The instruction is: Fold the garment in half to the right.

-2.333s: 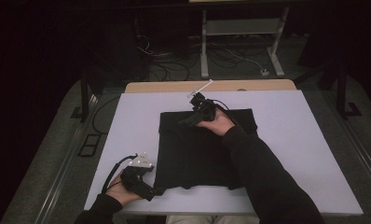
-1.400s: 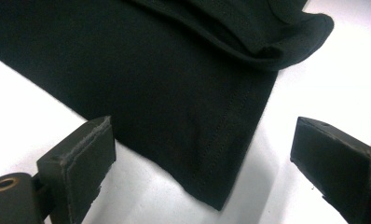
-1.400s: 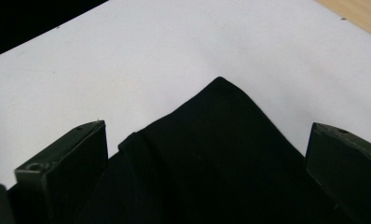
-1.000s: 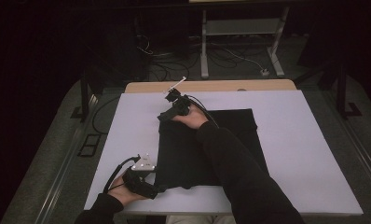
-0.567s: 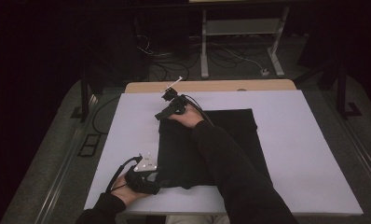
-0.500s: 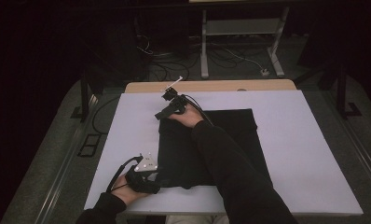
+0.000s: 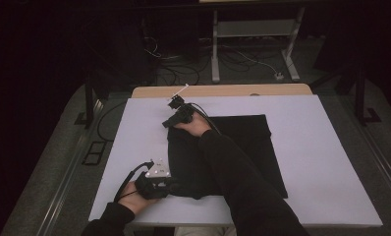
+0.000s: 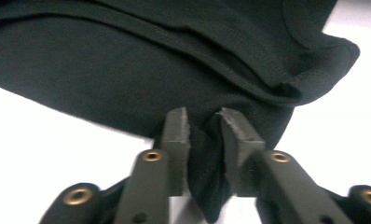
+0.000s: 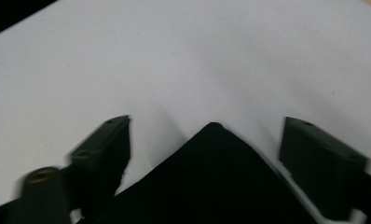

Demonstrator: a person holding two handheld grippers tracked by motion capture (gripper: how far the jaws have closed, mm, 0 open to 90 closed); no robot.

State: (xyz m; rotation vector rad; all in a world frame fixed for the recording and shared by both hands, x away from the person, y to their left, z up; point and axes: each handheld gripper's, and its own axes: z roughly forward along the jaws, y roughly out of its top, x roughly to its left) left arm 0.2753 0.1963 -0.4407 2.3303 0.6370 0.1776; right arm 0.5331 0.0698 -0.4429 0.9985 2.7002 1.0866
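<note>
The left hand-held gripper [image 8: 204,140] has just closed, pinching the black shirt's [image 7: 242,147] near corner. The right hand-held gripper [image 9: 207,154], jaws closing but spread, hasn't grabbed the far corner yet. Folding remains.

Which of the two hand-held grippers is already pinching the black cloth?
The left hand-held gripper, at the near corner of the black cloth: fabric is squeezed between its jaws. The right hand-held gripper only straddles the far corner, its jaws standing apart.

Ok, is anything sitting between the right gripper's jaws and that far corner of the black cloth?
Nothing visible. The black cloth corner lies between the closing right gripper jaws, untouched, on bare white table.
</note>
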